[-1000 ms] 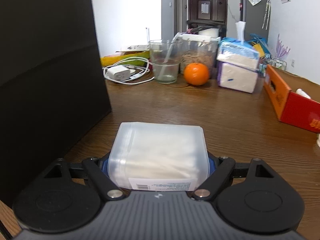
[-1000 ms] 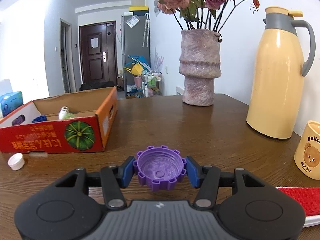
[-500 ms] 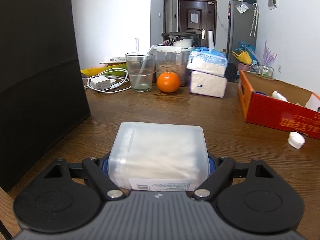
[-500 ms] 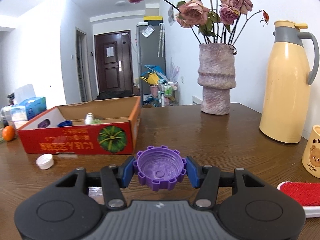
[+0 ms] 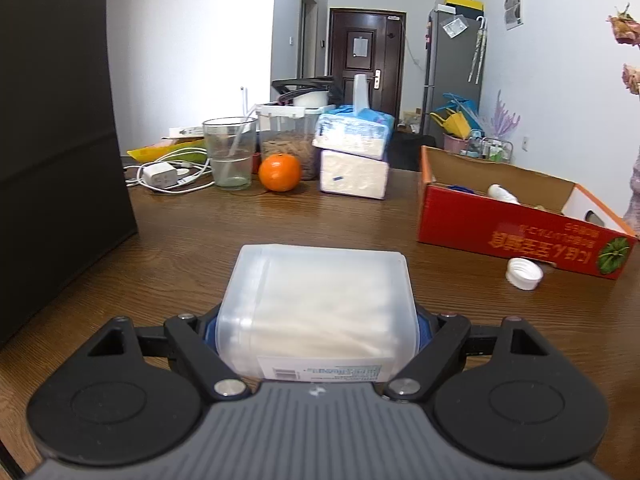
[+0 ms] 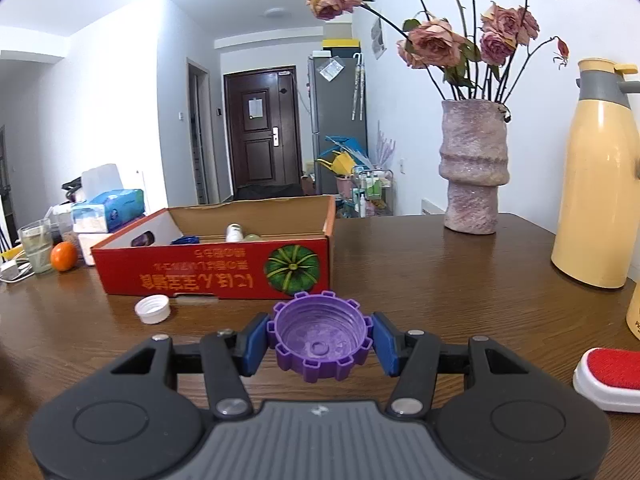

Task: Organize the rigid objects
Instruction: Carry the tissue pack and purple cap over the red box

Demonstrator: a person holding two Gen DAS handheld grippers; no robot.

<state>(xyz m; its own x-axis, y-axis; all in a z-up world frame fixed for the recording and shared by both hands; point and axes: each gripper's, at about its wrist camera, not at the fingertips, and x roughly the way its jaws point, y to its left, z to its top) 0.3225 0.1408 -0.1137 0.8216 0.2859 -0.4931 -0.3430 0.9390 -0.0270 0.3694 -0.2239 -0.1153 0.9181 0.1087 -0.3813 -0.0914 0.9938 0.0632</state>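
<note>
My left gripper (image 5: 316, 330) is shut on a translucent white plastic box (image 5: 316, 304) with a label at its near end; the box hides most of the blue pads. My right gripper (image 6: 320, 340) is shut on a purple notched bottle cap (image 6: 320, 338), open side up, pressed between the blue pads (image 6: 256, 340). A red and orange cardboard box (image 6: 216, 276) with small items inside lies ahead of the right gripper, and shows at the right in the left wrist view as the cardboard box (image 5: 520, 236). A white bottle cap (image 6: 153, 309) rests on the table by its front wall, seen from the left as the white cap (image 5: 524, 274).
On the wooden table (image 5: 224, 232) stand a tall black object (image 5: 56, 152), a glass (image 5: 229, 152), an orange (image 5: 279, 173), stacked tissue packs (image 5: 354, 156) and a charger with cable (image 5: 160, 174). A vase of roses (image 6: 474, 168), a cream thermos (image 6: 600, 184) and a red-topped brush (image 6: 612, 376) are at right.
Both views have swung: the cardboard box and white cap came into the left wrist view at the right, and in the right wrist view the box shifted toward the centre. Both grips are unchanged.
</note>
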